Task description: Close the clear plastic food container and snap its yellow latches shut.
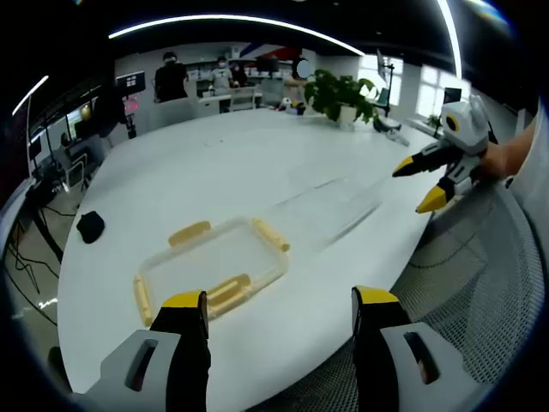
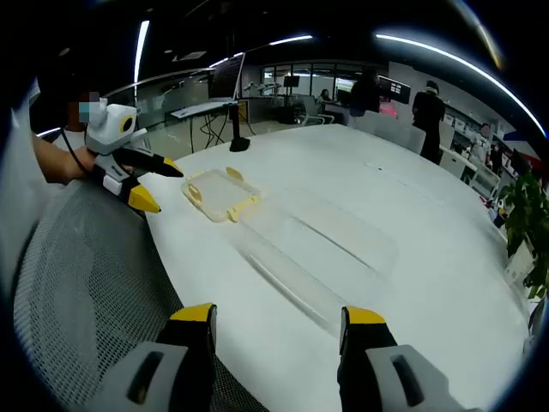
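Left tool [image 1: 279, 311]: jaws held apart, nothing gripped.
Right tool [image 2: 279, 324]: jaws held apart, nothing gripped.
Container [image 1: 214, 266]: rested on white tabletop [image 1: 257, 163], yellow latches [image 1: 270, 233] at its edges.

Bright ceiling strip lights [image 1: 232, 19] overhead, fisheye bending at edges — soft blur, glare on white table [image 1: 257, 180]

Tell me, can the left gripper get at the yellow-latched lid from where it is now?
Probably yes. The left gripper is open with the lid lying flat on the white table just ahead of its jaws, nothing between them. The right gripper hovers off to the side.
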Demonstrator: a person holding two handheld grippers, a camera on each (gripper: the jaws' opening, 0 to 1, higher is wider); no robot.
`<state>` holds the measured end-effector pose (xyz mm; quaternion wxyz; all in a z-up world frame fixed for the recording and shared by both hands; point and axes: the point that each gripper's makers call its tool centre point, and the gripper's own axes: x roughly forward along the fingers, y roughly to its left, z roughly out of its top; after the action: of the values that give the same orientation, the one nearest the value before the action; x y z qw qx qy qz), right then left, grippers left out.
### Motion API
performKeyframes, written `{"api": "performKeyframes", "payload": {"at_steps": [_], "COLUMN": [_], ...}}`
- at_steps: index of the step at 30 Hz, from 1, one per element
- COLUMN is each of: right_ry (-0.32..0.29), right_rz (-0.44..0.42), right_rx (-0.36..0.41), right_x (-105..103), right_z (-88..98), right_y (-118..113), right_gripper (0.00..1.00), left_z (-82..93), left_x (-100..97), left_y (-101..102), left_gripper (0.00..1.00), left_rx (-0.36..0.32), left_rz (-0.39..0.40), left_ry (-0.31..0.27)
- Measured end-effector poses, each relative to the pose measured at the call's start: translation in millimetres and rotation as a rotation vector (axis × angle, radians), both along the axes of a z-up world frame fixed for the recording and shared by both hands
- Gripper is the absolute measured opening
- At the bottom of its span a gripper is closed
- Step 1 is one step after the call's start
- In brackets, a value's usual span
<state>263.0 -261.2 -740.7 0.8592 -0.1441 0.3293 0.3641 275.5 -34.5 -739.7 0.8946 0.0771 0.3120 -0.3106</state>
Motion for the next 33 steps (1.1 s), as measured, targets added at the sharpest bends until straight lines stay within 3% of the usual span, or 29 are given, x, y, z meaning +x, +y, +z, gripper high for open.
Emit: {"api": "performKeyframes", "payload": {"at_steps": [33], "right_ry": [-0.003], "right_rz": [0.004], "right_rx": [0.001], "right_x": [0.2], "right_z": [-0.2], "right_y": [0.7], "right_gripper": [0.56], "left_z": [-0.3], "left_x": [-0.5], "left_y": [-0.6], "left_gripper": [0.66], "left_rx": [0.004], "left_rz": [-0.005], "left_ry": [0.001]}}
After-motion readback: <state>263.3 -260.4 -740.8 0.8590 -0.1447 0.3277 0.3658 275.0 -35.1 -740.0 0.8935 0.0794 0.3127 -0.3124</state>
